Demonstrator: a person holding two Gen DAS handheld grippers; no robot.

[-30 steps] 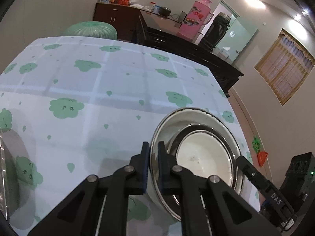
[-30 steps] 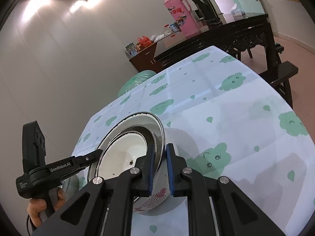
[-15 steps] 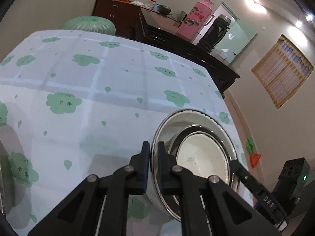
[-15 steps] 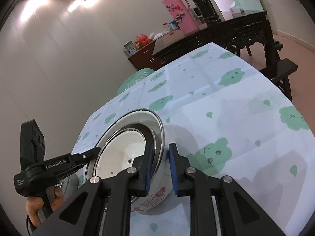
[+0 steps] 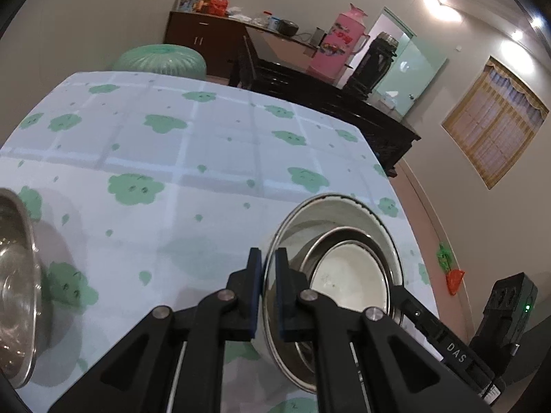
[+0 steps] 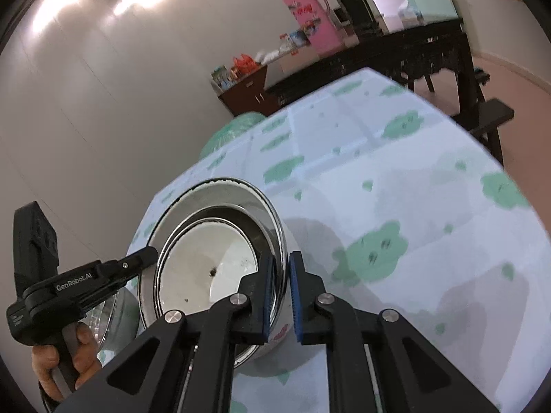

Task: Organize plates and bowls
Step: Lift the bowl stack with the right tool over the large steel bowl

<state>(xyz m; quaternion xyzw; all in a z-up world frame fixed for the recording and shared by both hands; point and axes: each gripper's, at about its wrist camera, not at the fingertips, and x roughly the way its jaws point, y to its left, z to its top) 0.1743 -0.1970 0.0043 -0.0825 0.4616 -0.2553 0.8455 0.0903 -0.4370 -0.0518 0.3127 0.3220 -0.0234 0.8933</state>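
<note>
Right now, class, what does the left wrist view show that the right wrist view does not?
Only the left wrist view shows the curtained window and a second shiny steel bowl at the left edge. Only the right wrist view shows the bare hand gripping the other tool. Both show the nested metal bowls and the pink thermos flask.

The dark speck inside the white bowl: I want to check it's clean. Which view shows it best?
Right wrist: the white bowl faces the camera, and the dark speck stands out. Left wrist shows the bowl shallower, only faint marks.
</note>
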